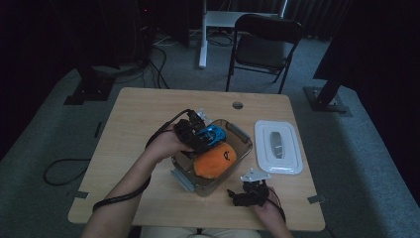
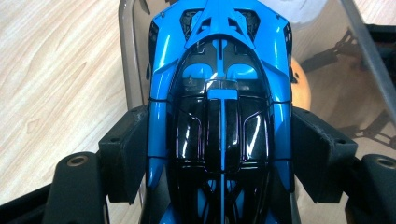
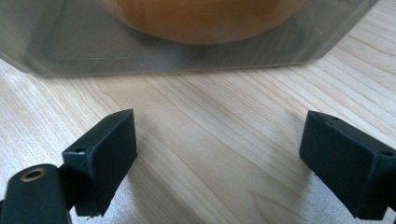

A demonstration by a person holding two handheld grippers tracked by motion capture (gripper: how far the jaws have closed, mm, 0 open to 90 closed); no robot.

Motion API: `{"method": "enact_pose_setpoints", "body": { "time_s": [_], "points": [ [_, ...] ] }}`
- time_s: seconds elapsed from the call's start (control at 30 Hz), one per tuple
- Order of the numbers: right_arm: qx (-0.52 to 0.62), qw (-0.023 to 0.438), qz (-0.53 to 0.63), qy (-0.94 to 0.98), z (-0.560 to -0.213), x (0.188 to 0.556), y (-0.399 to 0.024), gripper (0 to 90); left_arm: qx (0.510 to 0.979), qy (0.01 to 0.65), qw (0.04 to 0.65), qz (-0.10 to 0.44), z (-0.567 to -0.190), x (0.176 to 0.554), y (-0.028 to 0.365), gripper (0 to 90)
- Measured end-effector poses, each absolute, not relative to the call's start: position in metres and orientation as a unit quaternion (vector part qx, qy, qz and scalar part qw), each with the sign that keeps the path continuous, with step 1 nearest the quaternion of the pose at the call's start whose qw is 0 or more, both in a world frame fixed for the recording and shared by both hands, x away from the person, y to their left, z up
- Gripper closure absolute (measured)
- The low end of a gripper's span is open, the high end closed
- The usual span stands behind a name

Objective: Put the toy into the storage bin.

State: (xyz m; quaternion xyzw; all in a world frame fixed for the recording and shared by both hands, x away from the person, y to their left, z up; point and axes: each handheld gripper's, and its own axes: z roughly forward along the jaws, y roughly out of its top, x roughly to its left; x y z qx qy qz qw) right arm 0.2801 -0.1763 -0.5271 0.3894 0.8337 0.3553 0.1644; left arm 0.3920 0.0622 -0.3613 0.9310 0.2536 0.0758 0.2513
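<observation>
Between the left gripper (image 2: 219,154) jaws, blue toy car (image 2: 219,93), over clear bin (image 1: 237,136)

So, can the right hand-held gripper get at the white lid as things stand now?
Probably yes. The right hand-held gripper is open and holds nothing, and the white lid lies on bare table just beyond it, beside the box. Nothing stands between them.
</observation>
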Motion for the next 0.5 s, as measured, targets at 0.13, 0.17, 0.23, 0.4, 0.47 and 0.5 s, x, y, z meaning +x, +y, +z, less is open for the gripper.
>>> {"method": "enact_pose_setpoints", "body": {
  "time_s": [0.13, 0.17, 0.23, 0.4, 0.47, 0.5],
  "points": [
    [0.389, 0.165, 0.355, 0.834, -0.5271, 0.2802, -0.1764, 10.8, 0.930, 0.256, 0.251, 0.076, -0.3648, 0.3923, 0.0594, 28.8],
    [0.389, 0.165, 0.355, 0.834, -0.5272, 0.2801, -0.1764, 10.8, 0.930, 0.256, 0.251, 0.078, -0.3650, 0.3921, 0.0584, 28.8],
    [0.388, 0.165, 0.356, 0.834, -0.5272, 0.2802, -0.1765, 10.8, 0.932, 0.253, 0.245, 0.083, -0.3663, 0.3918, 0.0562, 28.8],
    [0.388, 0.165, 0.356, 0.834, -0.5272, 0.2802, -0.1765, 10.8, 0.934, 0.253, 0.229, 0.103, -0.3716, 0.3923, 0.0541, 28.8],
    [0.388, 0.164, 0.356, 0.834, -0.5271, 0.2800, -0.1765, 10.8, 0.935, 0.251, 0.229, 0.101, -0.3723, 0.3917, 0.0535, 28.7],
    [0.388, 0.164, 0.356, 0.834, -0.5271, 0.2800, -0.1765, 10.8, 0.937, 0.247, 0.229, 0.097, -0.3721, 0.3914, 0.0528, 28.7]
  ]
}}
